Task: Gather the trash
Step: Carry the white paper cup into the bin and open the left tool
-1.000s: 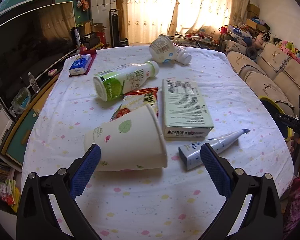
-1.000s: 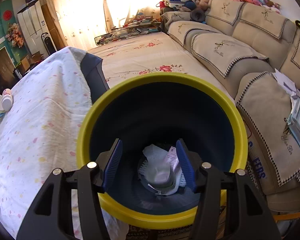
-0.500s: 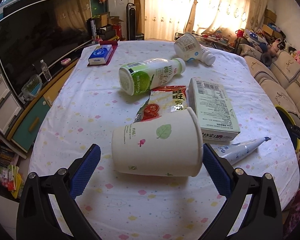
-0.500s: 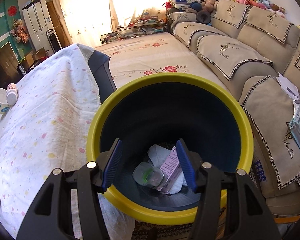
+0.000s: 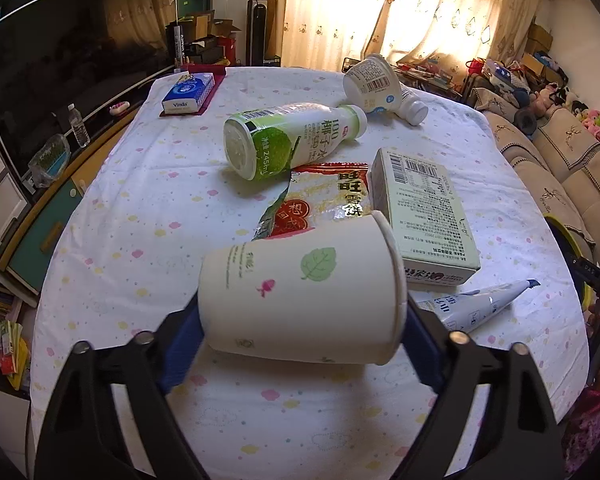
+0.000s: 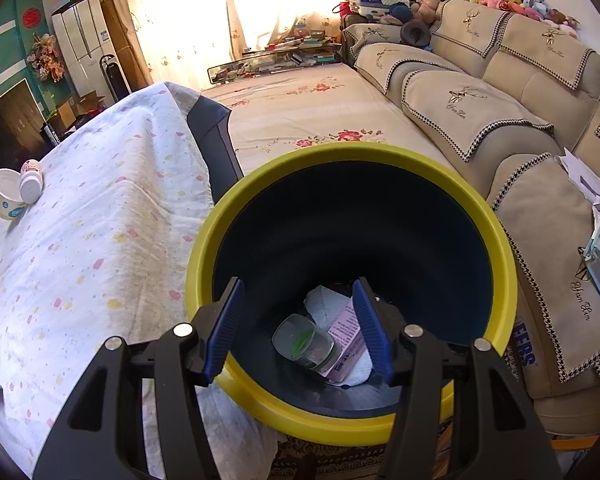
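Two blue-padded fingers of the left gripper (image 5: 302, 334) flank a white paper cup (image 5: 304, 294) that lies on its side on the spotted tablecloth (image 5: 140, 208), base toward the left finger and rim toward the right. The jaws are closing with the cup between them; the pads sit at the cup's two ends, and firm contact cannot be confirmed, as both pads are partly hidden behind the cup. Just beyond the cup lies a red-and-white snack wrapper (image 5: 324, 200), partly under the cup's far side. A pale green carton (image 5: 424, 216) lies flat just beside the cup's rim end, and a flattened tube (image 5: 484, 304) lies near the right finger. Farther back, a green-labelled bottle (image 5: 292, 140) lies on its side, and a white tub (image 5: 374, 84) and a small white bottle (image 5: 412, 106) lie together near the far edge. A blue tissue pack (image 5: 188, 92) rests at the far left corner. The right gripper (image 6: 298, 328) hangs above a yellow-rimmed bin (image 6: 260, 404) standing beside the table, jaws partly apart with nothing between them. At the bin's bottom lie a clear container (image 6: 304, 340), a pink packet (image 6: 346, 340) and white paper (image 6: 324, 308).
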A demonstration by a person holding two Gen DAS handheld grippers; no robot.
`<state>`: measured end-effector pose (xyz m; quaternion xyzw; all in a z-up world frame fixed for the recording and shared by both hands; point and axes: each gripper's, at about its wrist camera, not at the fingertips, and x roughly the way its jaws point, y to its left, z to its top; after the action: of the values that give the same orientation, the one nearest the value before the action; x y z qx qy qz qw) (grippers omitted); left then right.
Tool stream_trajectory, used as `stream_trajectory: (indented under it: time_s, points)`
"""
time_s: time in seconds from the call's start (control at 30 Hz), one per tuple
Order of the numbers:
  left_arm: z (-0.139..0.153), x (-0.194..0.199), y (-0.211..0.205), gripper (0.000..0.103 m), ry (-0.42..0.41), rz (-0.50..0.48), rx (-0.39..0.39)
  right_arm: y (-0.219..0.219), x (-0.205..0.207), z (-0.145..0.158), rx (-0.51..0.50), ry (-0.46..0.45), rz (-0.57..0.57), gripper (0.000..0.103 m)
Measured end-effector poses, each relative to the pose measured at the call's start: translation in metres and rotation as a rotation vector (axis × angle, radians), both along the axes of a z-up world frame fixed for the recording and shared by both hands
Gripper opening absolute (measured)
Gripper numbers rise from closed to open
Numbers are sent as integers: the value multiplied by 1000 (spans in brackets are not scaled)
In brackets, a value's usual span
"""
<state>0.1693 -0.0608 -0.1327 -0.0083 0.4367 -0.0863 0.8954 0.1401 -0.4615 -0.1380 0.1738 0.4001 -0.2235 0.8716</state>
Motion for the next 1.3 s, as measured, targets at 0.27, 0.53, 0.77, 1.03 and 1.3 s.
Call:
stream_trajectory:
  time_s: [0.27, 0.53, 0.77, 1.03, 1.3]
  points:
    - [21, -15, -4, 84, -48, -47, -6, 6, -7, 7, -6, -14, 14, 54]
    - [58, -31, -44, 84, -124, -179, -14, 7, -19, 13, -10, -30, 20, 54]
    - [80, -26, -133, 84, -159, -398, -37, -5, -37, 22, -26, -57, -8, 54]
    - [78, -11, -268, 84, -121, -648, -74, -38, -69, 30, -36, -77, -79, 54]
    - [51, 4, -400, 84, -45, -783, -55, -71, -93, 20, -5, -71, -144, 54]
